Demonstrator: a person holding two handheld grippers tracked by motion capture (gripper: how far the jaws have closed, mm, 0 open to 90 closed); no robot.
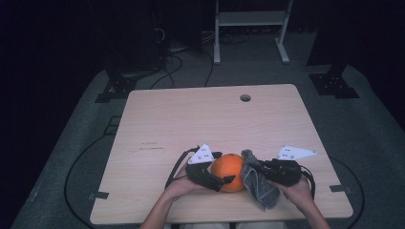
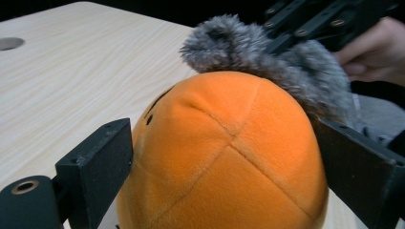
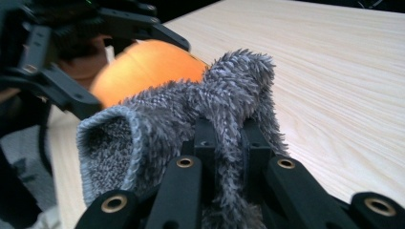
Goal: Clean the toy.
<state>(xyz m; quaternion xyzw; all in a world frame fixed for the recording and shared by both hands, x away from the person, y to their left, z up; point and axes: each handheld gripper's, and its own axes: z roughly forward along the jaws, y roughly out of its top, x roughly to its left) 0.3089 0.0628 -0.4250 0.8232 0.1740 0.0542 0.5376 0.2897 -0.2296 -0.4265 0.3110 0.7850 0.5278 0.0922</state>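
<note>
Two grips are set at the table's near edge: our left gripper (image 1: 224,180) clamps the orange plush ball (image 1: 230,171), our right gripper (image 1: 258,168) pinches the grey fuzzy sock (image 1: 258,183) touching it. We should stretch the cuff wide before sliding it over.
</note>
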